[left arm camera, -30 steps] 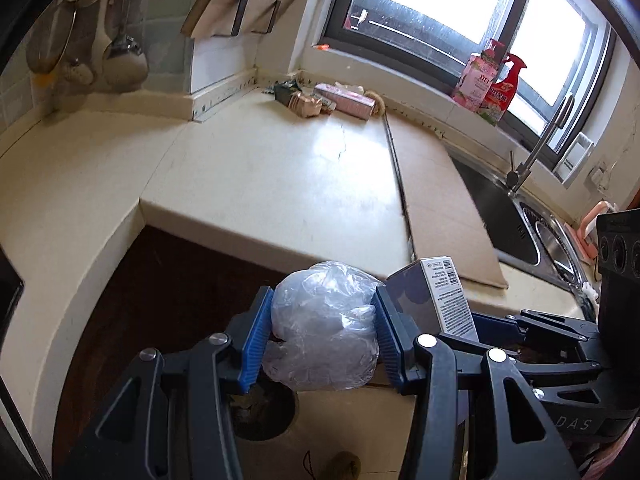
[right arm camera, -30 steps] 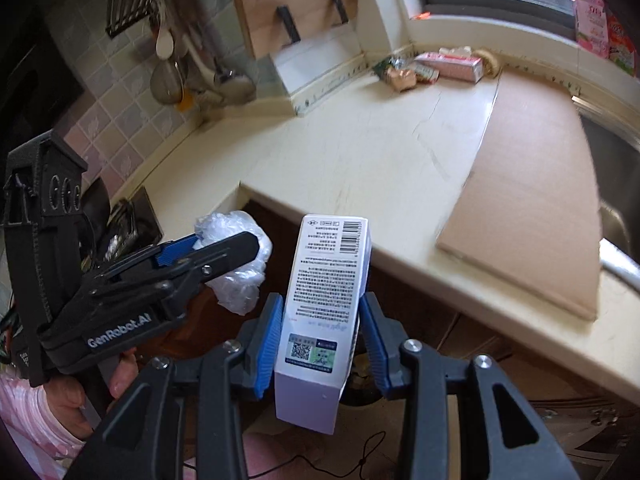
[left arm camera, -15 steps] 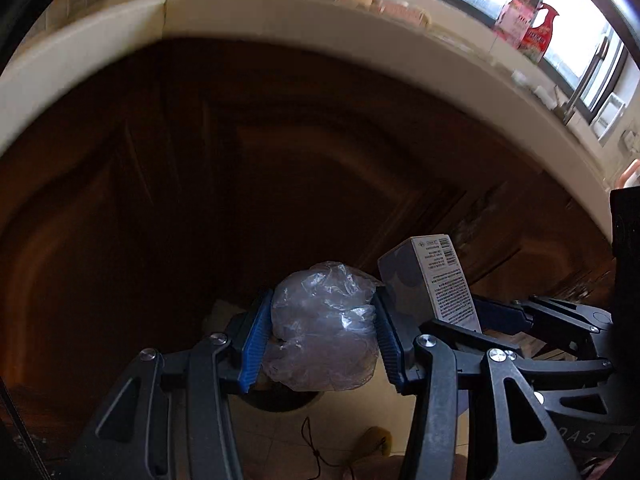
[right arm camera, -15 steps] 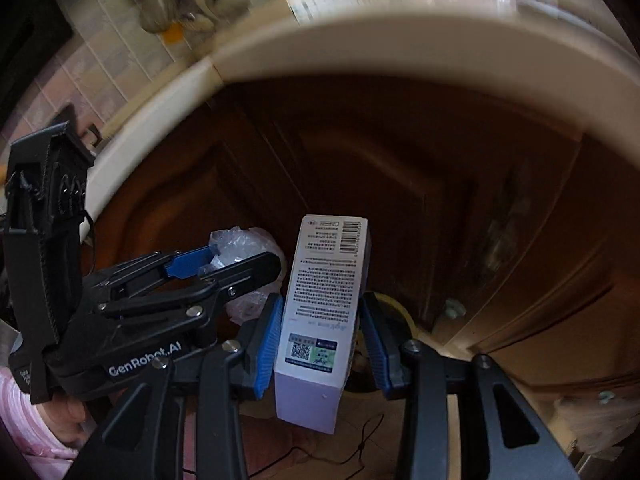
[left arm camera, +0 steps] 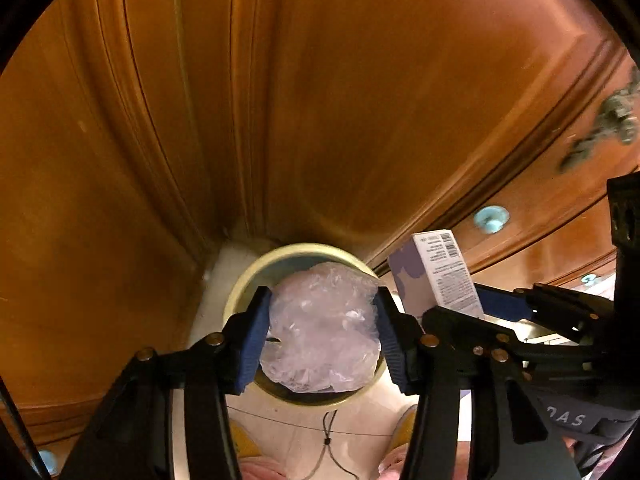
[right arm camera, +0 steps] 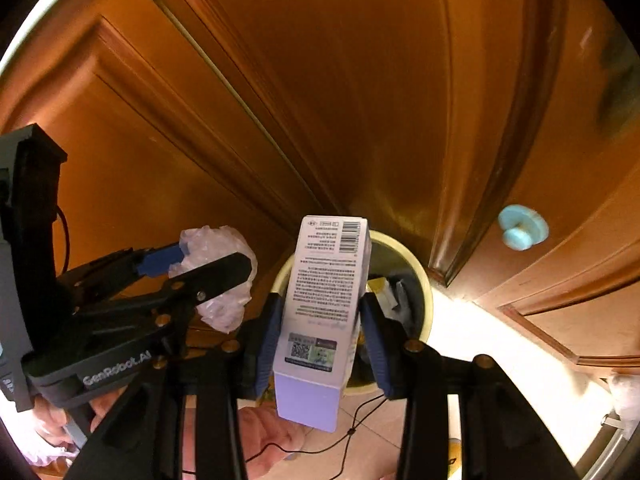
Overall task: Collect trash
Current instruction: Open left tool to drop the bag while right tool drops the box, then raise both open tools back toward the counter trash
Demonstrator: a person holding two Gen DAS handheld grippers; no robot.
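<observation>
Opening slightly, the left gripper (left arm camera: 322, 330) has its blue pads against a crumpled clear plastic bag (left arm camera: 322, 332); the right gripper (right arm camera: 320, 334) has its jaws narrowly apart around a tall white-and-lilac printed carton (right arm camera: 326, 304), upright between the pads. Both hang above a round cream-rimmed bin (right arm camera: 424, 292) on the floor, holding scraps I cannot identify, beside brown wooden cabinet doors (left arm camera: 320, 100)

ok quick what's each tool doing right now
left tool: opening, pads touching the crumpled plastic bag above the bin
right tool: box between its pads, over the bin
</observation>
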